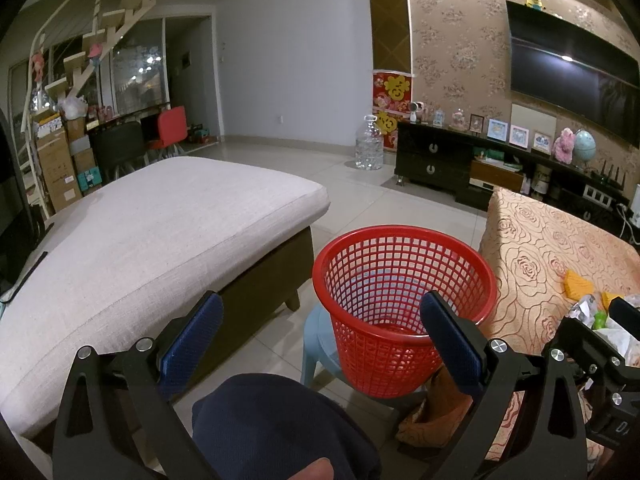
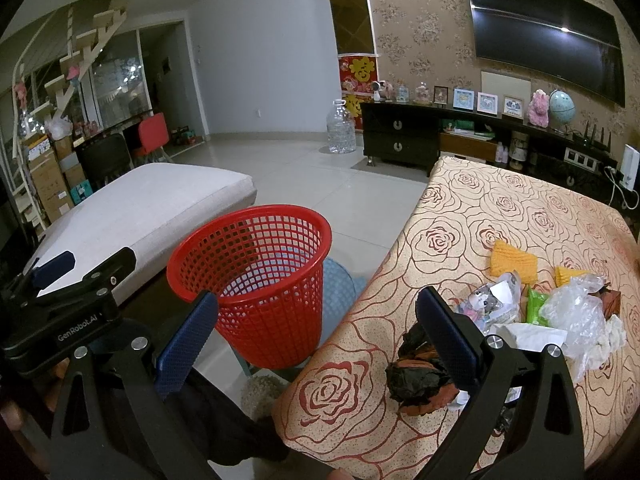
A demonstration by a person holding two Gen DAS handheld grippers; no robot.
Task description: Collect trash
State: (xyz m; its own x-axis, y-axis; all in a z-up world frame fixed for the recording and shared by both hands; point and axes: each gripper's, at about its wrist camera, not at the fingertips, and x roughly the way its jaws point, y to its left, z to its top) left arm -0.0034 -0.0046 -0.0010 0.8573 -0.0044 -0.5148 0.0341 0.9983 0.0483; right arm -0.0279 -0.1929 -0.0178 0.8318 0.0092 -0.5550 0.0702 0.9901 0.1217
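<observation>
The left gripper (image 1: 320,344) hovered with fingers spread wide, holding nothing, over the red mesh wastebasket (image 2: 256,280) on a blue stool (image 1: 320,340). Right of it, the right gripper (image 2: 316,344), fingers wide, empty, neared crumpled dark paper (image 2: 416,376) and plastic wrappers (image 2: 572,312) on the rose-patterned surface (image 2: 500,208).

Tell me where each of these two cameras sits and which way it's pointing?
Left wrist: rides the left gripper, facing the red basket and sofa cushion; its open blue fingers and the person's knee show.
Right wrist: rides the right gripper, facing the trash pile on the rose-patterned table; its open fingers show, and the left gripper at left.
Shared: basket, cushion, table, TV.
</observation>
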